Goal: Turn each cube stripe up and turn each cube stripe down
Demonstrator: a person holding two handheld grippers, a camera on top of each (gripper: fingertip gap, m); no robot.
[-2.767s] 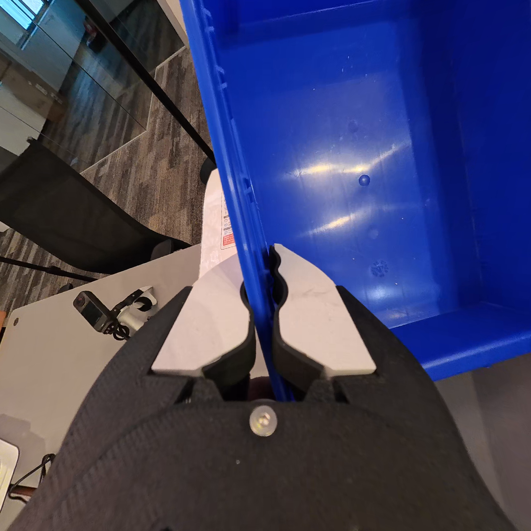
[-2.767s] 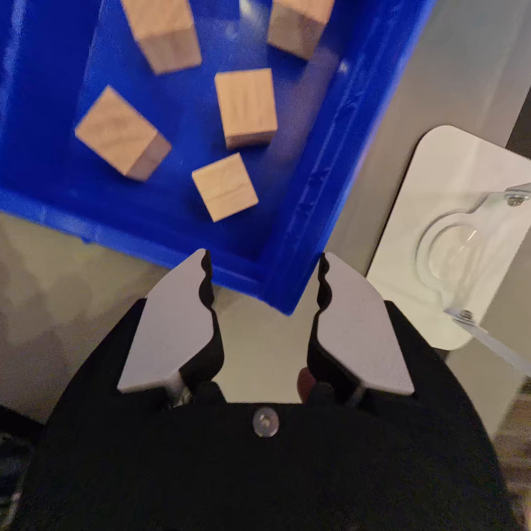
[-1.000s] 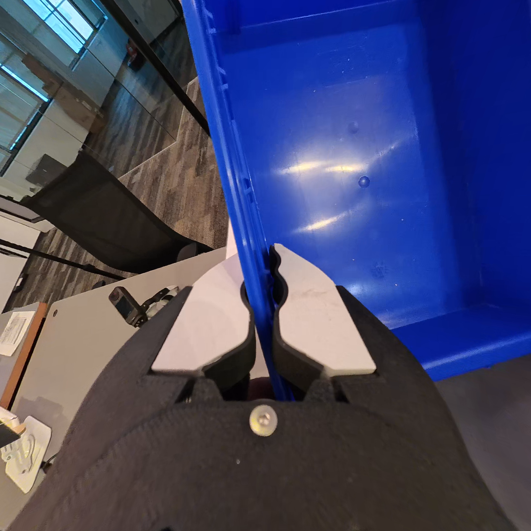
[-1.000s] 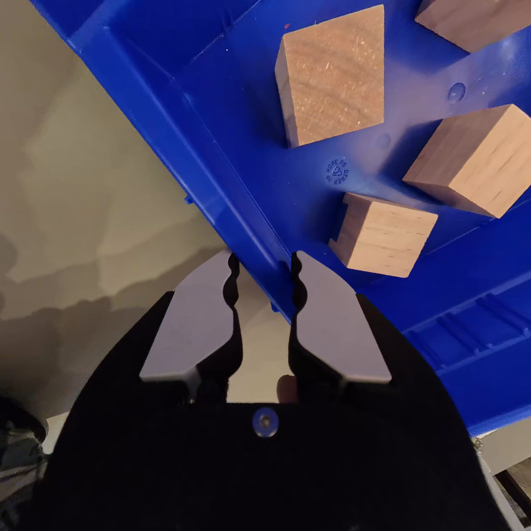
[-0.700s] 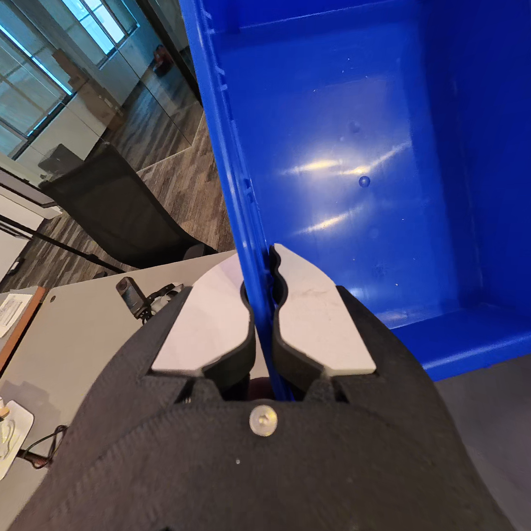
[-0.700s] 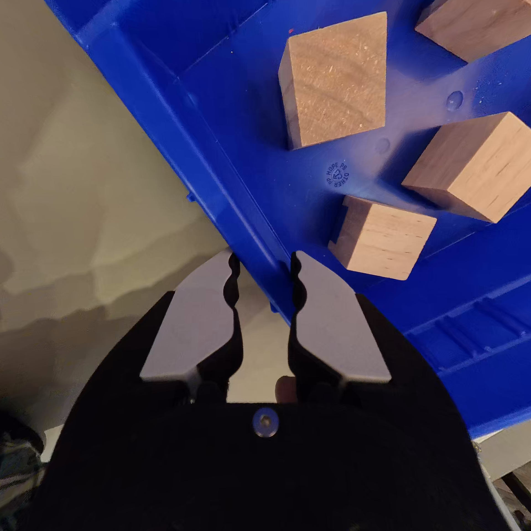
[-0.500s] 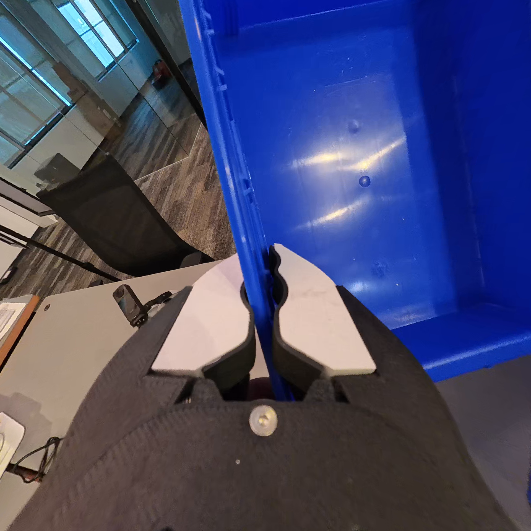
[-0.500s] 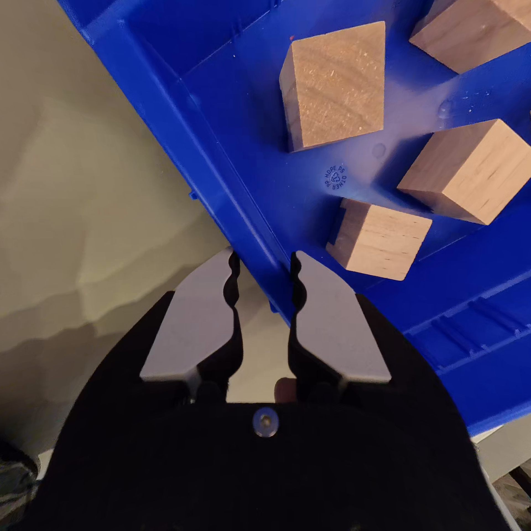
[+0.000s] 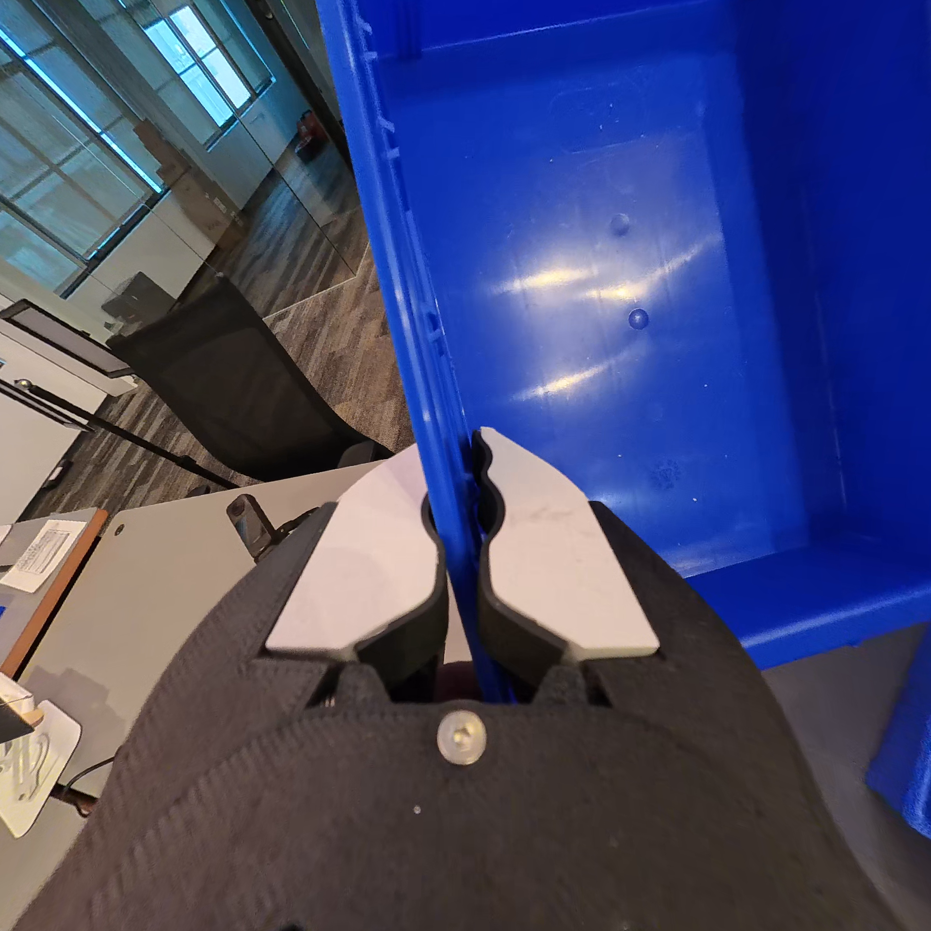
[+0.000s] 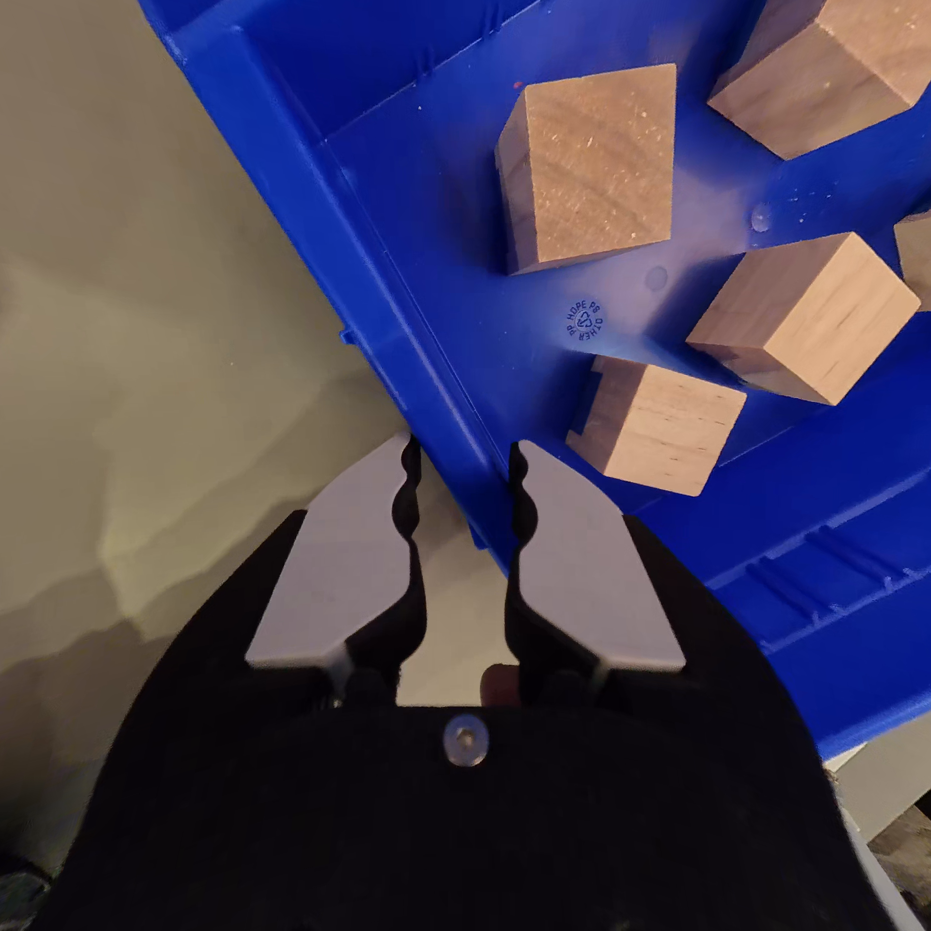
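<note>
My left gripper [image 9: 456,453] is shut on the left wall of an empty blue bin [image 9: 604,226] and holds it tilted above the grey table [image 9: 151,579]. In the right wrist view, my right gripper [image 10: 462,448] is shut across the wall of a second blue bin [image 10: 352,226], near its corner, with one pad on each side. Several plain wooden cubes lie loose on that bin's floor: one at the centre [image 10: 594,166], one to the right [image 10: 806,322], and one nearest my fingers [image 10: 660,428] with a notch along its left edge. No stripe shows on any visible face.
A small black camera [image 9: 249,524] with a cable lies on the table left of my left fingers. A black chair [image 9: 226,383] stands on the wood-pattern floor beyond. Another blue edge [image 9: 902,755] shows at the lower right of the left wrist view.
The right gripper, open beside the bin's corner earlier, has closed on its wall. The cubes have slid a little. The left grip on the empty bin holds while the room behind it shifts.
</note>
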